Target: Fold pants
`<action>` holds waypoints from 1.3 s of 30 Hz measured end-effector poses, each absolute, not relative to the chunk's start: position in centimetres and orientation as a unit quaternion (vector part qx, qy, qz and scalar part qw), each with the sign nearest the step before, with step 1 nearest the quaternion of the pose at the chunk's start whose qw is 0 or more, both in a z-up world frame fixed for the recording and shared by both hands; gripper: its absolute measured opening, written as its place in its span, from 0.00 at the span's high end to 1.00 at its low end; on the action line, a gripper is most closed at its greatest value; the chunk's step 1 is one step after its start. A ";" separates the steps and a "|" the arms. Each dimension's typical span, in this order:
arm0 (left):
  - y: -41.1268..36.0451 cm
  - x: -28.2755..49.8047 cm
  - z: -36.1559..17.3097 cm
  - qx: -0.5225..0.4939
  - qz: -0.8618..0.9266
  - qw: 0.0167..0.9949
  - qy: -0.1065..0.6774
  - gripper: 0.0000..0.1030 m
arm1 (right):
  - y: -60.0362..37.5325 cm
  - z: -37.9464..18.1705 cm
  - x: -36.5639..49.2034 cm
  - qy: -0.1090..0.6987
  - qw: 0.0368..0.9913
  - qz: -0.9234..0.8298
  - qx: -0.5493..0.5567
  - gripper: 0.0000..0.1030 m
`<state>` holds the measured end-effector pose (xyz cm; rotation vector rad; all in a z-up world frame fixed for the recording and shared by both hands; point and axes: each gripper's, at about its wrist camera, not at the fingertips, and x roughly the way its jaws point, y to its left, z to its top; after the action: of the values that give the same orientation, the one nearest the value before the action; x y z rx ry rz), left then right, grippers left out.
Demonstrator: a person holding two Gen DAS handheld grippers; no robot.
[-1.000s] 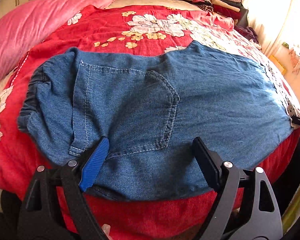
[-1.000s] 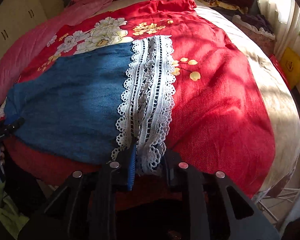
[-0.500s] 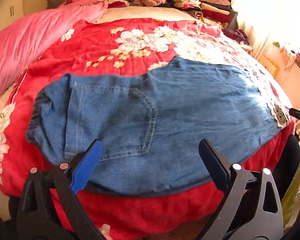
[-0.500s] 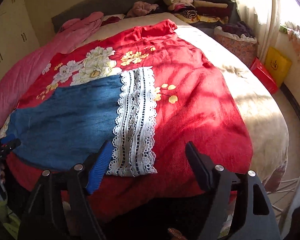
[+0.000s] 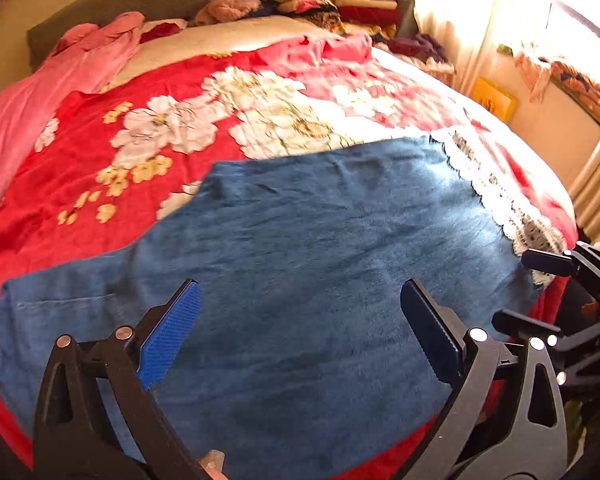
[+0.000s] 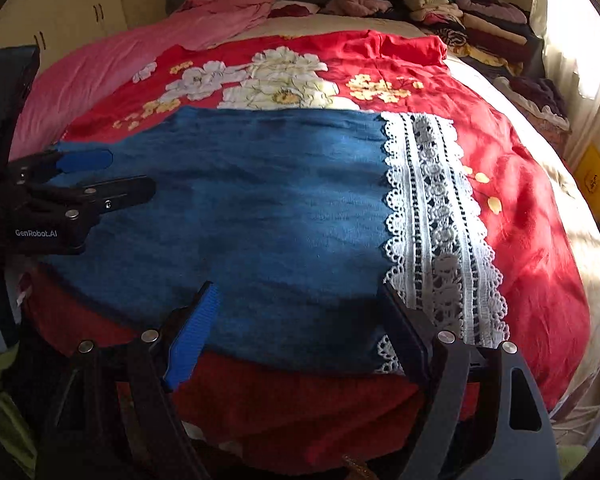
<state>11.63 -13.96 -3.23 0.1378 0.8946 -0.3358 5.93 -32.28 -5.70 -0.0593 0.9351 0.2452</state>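
Only legible text: "GenRobot.AI" in white on the black body of the left gripper (image 6: 104, 174), at nine o'clock in the right wrist view; yellow box's (image 6: 594, 184) mark unreadable.

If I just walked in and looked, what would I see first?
Probably the big blue denim pants lying flat across the near side of the bed, with a white lace hem at their right end. Under them glows a bright red blanket with white flowers, and clothes are piled at the far right corner. The left claw and the right claw, still opening, both hang over the denim, gripping nothing.
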 end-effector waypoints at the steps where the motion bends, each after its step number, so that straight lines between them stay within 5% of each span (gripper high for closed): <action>1: -14.2 12.0 -3.9 0.071 -0.159 0.883 0.436 0.09 | -32.7 -6.1 6.2 0.458 0.882 0.113 -0.022 0.23; 11: -13.3 12.5 -5.9 0.055 -0.158 0.870 0.464 0.09 | -33.3 -5.5 5.4 0.442 0.888 0.130 0.003 0.19; 15: -13.2 11.7 -4.7 0.039 -0.165 0.872 0.460 0.09 | -34.2 -3.9 4.4 0.419 0.901 0.117 0.010 0.08; 39: -16.3 10.5 -0.1 0.077 -0.181 0.887 0.418 0.09 | -40.6 0.5 1.8 0.351 0.932 0.061 0.075 0.08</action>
<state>10.47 -16.31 -0.10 0.1596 0.8690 -0.3757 1.84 -40.58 0.45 0.1544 0.7175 0.1251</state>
